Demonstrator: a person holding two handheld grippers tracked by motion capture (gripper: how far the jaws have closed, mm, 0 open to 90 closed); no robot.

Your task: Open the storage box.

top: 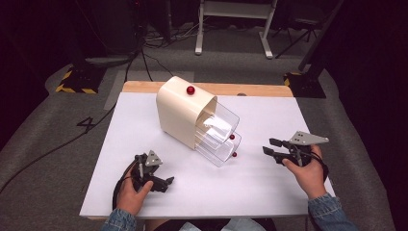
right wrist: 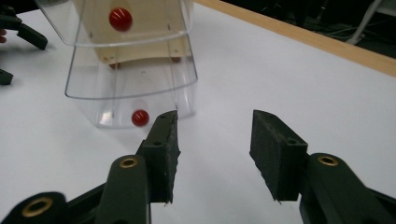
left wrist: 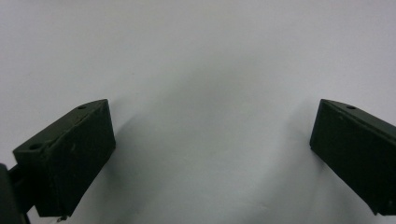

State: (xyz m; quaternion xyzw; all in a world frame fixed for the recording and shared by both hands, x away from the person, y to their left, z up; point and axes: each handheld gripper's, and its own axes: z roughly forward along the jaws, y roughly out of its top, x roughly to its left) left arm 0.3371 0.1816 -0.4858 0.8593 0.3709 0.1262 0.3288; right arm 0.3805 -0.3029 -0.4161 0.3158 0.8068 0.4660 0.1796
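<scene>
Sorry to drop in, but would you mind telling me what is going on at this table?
A person holds a gripper in each hand at a white table. Neither holds anything. The left gripper is open over bare tabletop. The right gripper is open too, pointing at a cream drawer unit in the middle of the table. Its clear drawers, with red knobs, are pulled out, and something white lies in the upper one.

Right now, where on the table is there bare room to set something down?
Bare: the white table right of the drawer unit, the strip left of it, and the front between left gripper and right gripper. Crowded: around the open clear drawers.
</scene>
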